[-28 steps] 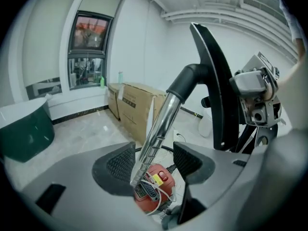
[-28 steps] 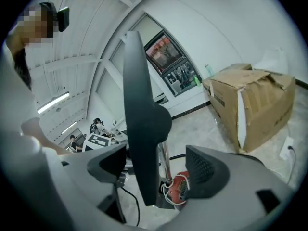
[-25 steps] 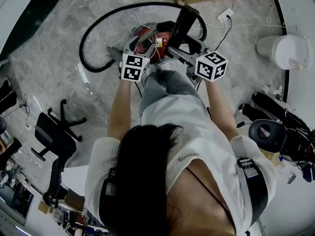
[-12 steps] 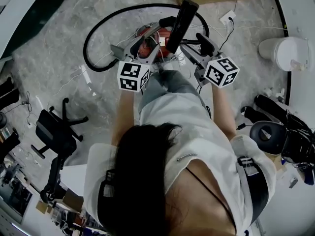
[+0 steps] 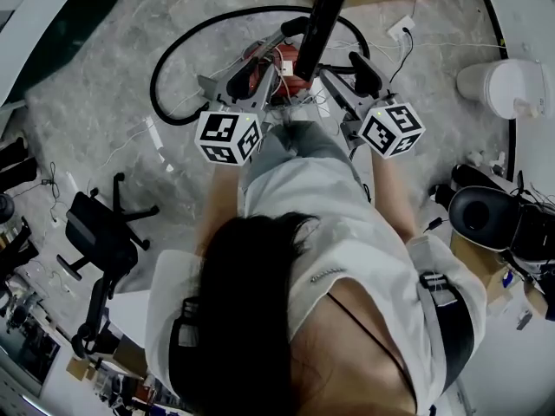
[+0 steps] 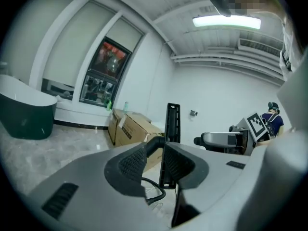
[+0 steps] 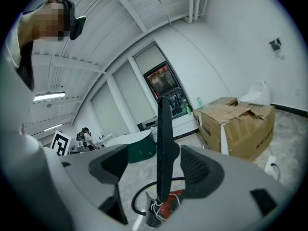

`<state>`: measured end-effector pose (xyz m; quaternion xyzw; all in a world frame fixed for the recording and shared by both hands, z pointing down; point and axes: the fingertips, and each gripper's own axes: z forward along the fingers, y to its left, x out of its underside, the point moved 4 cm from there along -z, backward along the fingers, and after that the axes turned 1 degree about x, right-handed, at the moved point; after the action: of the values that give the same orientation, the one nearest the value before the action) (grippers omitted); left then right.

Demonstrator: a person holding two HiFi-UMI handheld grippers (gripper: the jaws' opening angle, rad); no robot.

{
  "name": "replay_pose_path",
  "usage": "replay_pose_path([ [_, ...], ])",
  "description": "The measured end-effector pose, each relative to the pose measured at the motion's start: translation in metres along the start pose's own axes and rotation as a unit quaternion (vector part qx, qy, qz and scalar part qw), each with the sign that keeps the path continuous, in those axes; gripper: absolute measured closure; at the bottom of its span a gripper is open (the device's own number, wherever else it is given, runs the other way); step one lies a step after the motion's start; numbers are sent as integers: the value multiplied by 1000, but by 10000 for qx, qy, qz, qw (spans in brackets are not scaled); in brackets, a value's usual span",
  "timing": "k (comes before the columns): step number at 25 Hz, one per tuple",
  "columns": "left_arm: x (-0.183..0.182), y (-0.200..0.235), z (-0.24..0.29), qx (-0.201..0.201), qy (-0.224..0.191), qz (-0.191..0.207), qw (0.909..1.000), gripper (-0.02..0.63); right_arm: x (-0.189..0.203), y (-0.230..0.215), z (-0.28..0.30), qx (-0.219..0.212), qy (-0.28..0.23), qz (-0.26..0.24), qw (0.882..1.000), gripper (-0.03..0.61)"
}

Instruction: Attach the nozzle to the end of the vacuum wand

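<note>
Rising since a second ago above the red vacuum body (image 5: 253, 63), both claws are flanking the long black tube (image 5: 319, 20): the left claw (image 6: 155, 155) is closing on it while the right claw (image 7: 154, 158) is standing released, jaws apart around it, so the joining is probably still coming. Rigid, matte and slotted along one flat face, the tube is dwarfing the dimpled pads (image 6: 132, 161) beside it.

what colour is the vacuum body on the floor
Red; the vacuum body shows best in the head view.
</note>
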<state>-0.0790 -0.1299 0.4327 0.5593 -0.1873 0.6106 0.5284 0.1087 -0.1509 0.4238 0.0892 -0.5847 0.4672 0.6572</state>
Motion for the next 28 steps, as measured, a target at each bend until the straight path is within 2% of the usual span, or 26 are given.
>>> replay_pose_path([
  [1,-1,-2,-2,-15,-8,32,10000,500,-1,3,-1,56,-58,-18,10000,235],
  [3,-2,-5,-7,-56,-9,62,10000,508,-3,9,-4,203,-156,-84,9996,363],
  [8,-6,-8,-14,-135,-23,59,9999,537,0,30,1,258,-112,-256,9993,433],
  [13,-7,-14,-19,-156,-24,301,9994,595,6,44,7,365,-44,-273,9990,524],
  [18,-6,-17,-26,117,-34,47,9999,598,14,53,15,656,196,-647,9955,541],
  [23,2,-15,-31,39,81,-18,10000,612,22,61,18,693,219,-598,9956,558],
  [28,3,-17,-33,156,104,-83,9998,612,29,74,22,706,259,-667,9949,565],
])
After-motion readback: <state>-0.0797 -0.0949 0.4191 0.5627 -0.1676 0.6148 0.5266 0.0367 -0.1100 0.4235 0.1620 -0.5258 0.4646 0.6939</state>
